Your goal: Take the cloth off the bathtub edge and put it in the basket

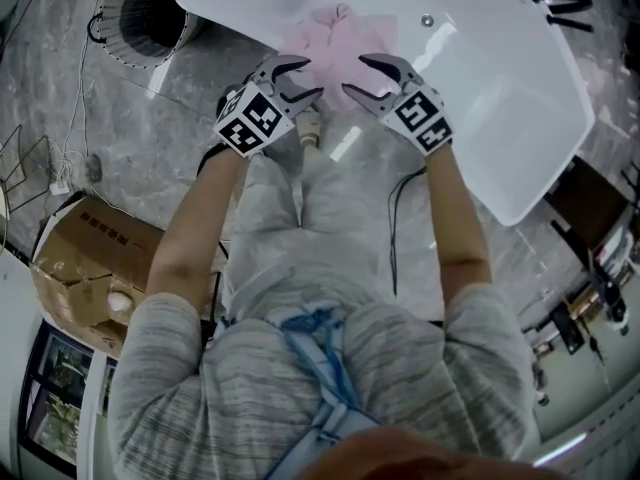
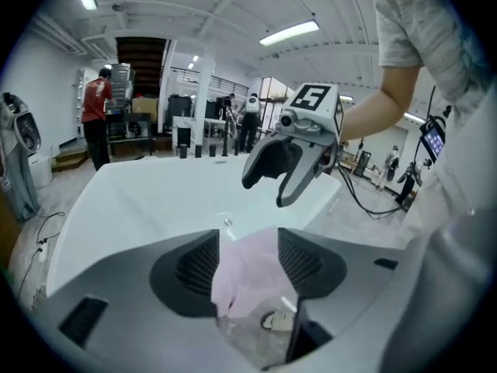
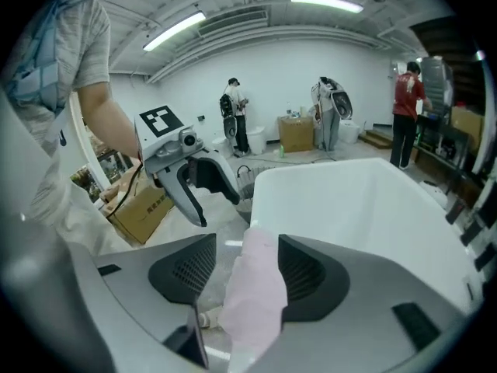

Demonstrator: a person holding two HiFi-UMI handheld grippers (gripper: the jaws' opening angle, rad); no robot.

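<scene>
My left claw (image 1: 313, 78) and right claw (image 1: 354, 74), both apart, straddle pale pink cloth (image 1: 335, 38) on white bathtub (image 1: 480, 68); brown cardboard box (image 1: 80, 258) left.

A white bathtub (image 1: 480, 78) stands on a grey marbled floor (image 1: 150, 133). A pale pink cloth (image 1: 338, 46) lies bunched over the tub's near edge, with part of it hanging down the outer side. On the floor off the tub's left end sits a round wire basket (image 1: 150, 8), with thin cables (image 1: 78, 98) trailing near it. A brown cardboard box (image 1: 90, 268) rests further along the floor, well apart from the tub.
</scene>
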